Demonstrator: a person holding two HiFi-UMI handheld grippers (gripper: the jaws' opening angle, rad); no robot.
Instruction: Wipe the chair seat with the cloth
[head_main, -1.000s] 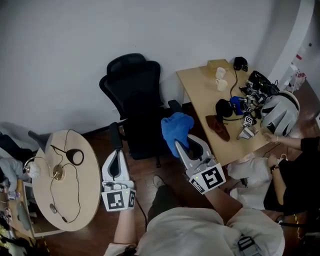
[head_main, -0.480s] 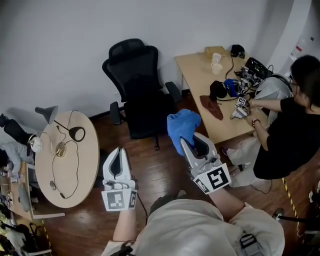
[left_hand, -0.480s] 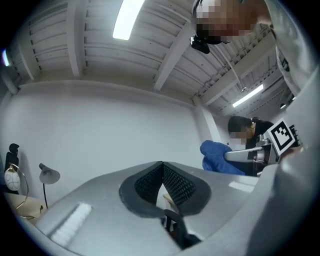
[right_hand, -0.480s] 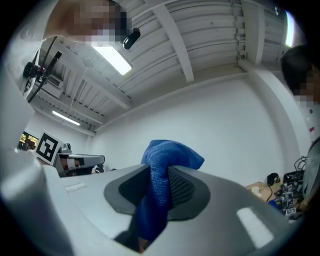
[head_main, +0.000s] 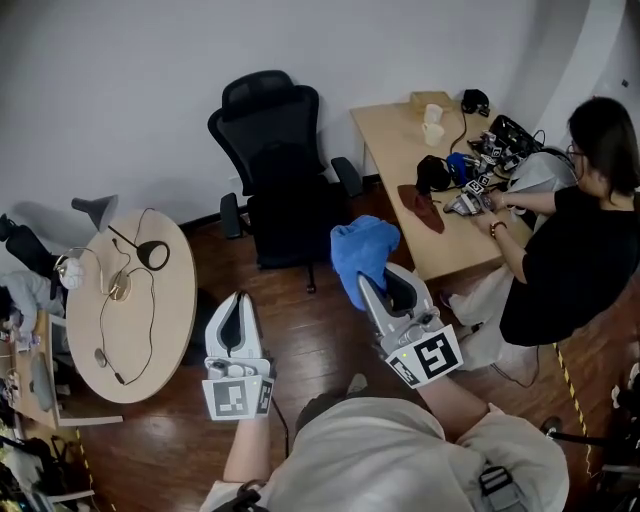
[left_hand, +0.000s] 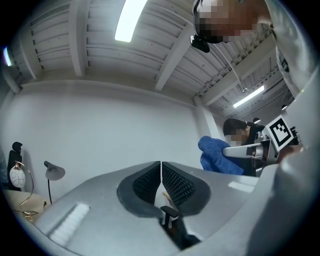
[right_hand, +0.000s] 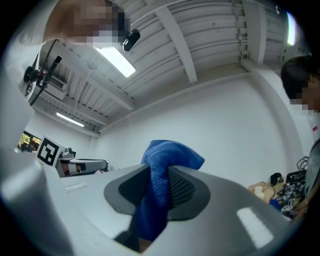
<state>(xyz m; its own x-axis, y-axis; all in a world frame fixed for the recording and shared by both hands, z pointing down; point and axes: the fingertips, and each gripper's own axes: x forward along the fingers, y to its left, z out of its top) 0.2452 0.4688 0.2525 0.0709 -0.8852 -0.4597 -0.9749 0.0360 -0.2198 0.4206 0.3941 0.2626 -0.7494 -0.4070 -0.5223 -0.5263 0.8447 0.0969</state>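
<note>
The right gripper (head_main: 378, 290) has its jaws pressed onto the blue cloth (head_main: 362, 248). The cloth bunches above the jaw tips and hangs down between the pads. Gripper and cloth are held in the air in front of the black office chair (head_main: 275, 150), on the side nearer the wooden desk (head_main: 405, 170), and well apart from the chair seat (head_main: 290, 225). The left gripper (head_main: 232, 318) has its jaws brought together with nothing between them. It is raised in front of the chair on the other side, nearer the round table (head_main: 165, 330), and does not touch the chair. The chair stands on the wood floor with its back to the white wall. Beyond the desk from the chair, a person in black (head_main: 570, 250) sits with hands on the clutter there.
</note>
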